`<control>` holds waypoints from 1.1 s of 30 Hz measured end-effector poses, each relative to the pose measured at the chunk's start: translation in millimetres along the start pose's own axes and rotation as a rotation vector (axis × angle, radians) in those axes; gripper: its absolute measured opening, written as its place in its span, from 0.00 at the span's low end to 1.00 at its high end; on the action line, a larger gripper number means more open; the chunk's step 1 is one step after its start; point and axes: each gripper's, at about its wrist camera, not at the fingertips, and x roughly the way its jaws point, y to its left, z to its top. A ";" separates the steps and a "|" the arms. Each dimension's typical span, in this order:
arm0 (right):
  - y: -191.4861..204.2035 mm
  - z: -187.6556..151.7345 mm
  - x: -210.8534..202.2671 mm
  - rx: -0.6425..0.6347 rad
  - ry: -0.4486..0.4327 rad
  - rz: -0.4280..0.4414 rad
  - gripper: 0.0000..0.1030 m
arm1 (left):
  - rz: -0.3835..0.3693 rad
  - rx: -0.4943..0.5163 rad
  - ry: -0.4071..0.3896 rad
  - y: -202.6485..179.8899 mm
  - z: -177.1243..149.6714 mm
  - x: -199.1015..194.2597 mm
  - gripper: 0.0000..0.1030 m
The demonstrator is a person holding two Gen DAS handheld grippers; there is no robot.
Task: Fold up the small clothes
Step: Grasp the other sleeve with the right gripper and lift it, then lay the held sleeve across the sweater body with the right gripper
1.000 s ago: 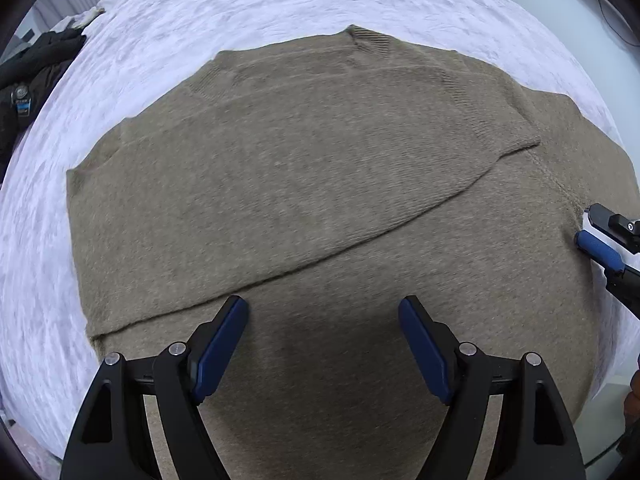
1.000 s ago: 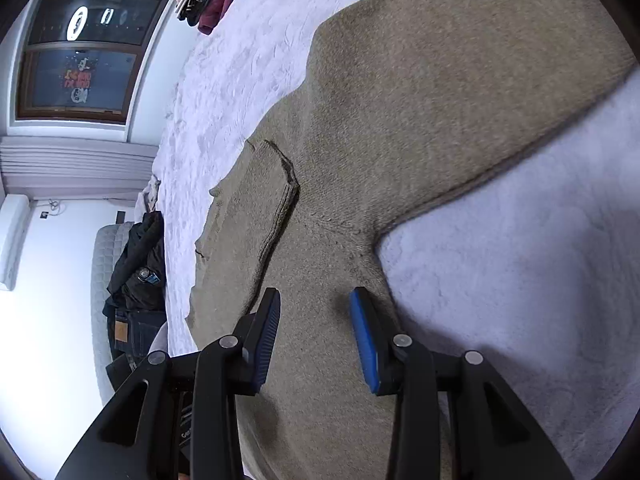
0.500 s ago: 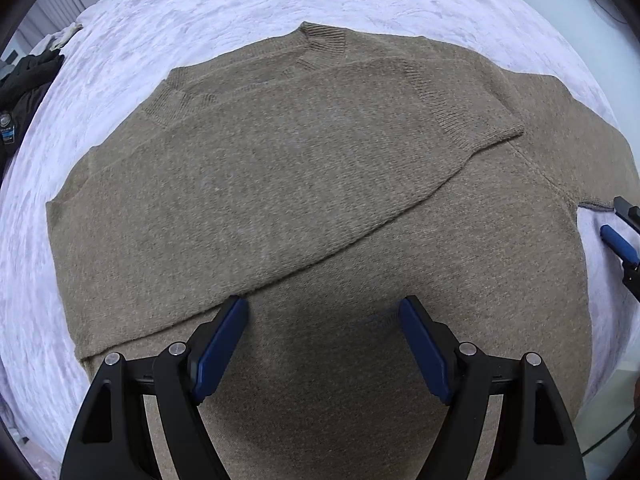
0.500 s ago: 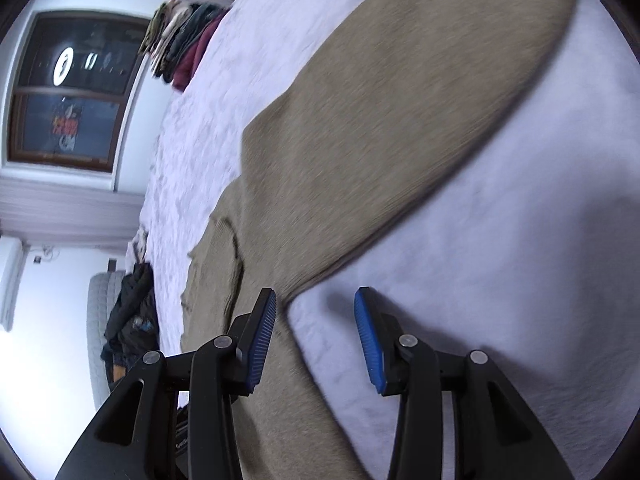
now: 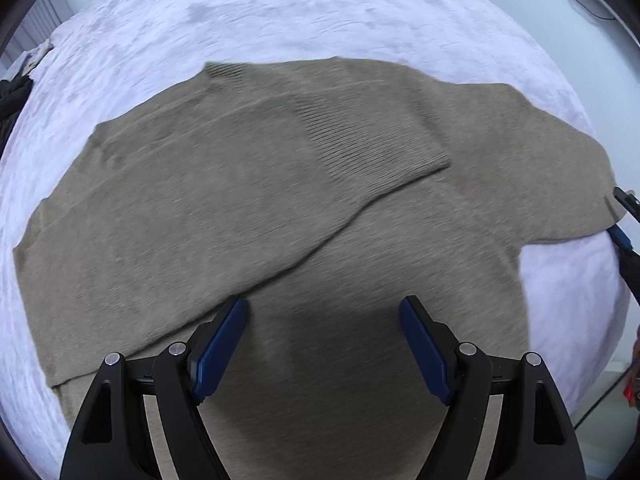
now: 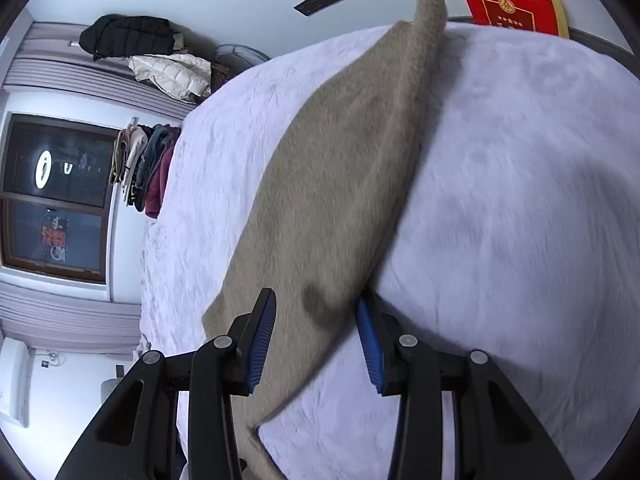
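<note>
A tan knit sweater (image 5: 256,208) lies flat on a white fuzzy bedspread (image 5: 280,12), one sleeve folded across its body with the ribbed cuff (image 5: 372,140) near the middle. My left gripper (image 5: 322,344) is open, low over the sweater's lower body. The other sleeve (image 6: 344,176) stretches out over the bed in the right wrist view. My right gripper (image 6: 316,336) is open, its jaws either side of that sleeve near the shoulder end. The right gripper's fingers (image 5: 620,236) show at the right edge of the left wrist view.
A red paper bag (image 6: 512,4) stands beyond the bed's far edge. Stacked clothes (image 6: 144,168) and jackets (image 6: 160,56) sit by a dark window (image 6: 52,196). Dark clothing (image 5: 12,96) lies at the bed's left edge.
The right gripper has moved outward from the sweater's body along the outstretched sleeve. The left gripper has drawn back and shifted right over the sweater. Both stayed open.
</note>
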 end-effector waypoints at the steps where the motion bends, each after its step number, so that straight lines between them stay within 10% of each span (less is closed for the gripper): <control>1: 1.1 3.5 2.9 -0.005 -0.002 0.007 0.43 | -0.007 0.007 -0.005 -7.9 4.6 0.9 0.78; 10: 2.7 28.2 25.0 0.116 0.005 0.155 0.43 | 0.038 0.063 -0.168 -80.8 55.0 0.9 0.78; 14: 2.3 28.9 27.3 0.141 0.013 0.178 0.41 | -0.025 0.038 -0.122 -86.0 68.7 20.0 0.78; 23: -8.1 30.5 20.5 0.195 0.013 0.266 0.09 | 0.075 0.123 -0.145 -136.7 87.4 49.2 0.78; 33: 131.9 4.7 32.4 -0.190 0.145 0.394 0.08 | -0.083 -0.011 -0.205 -46.7 84.9 5.7 0.78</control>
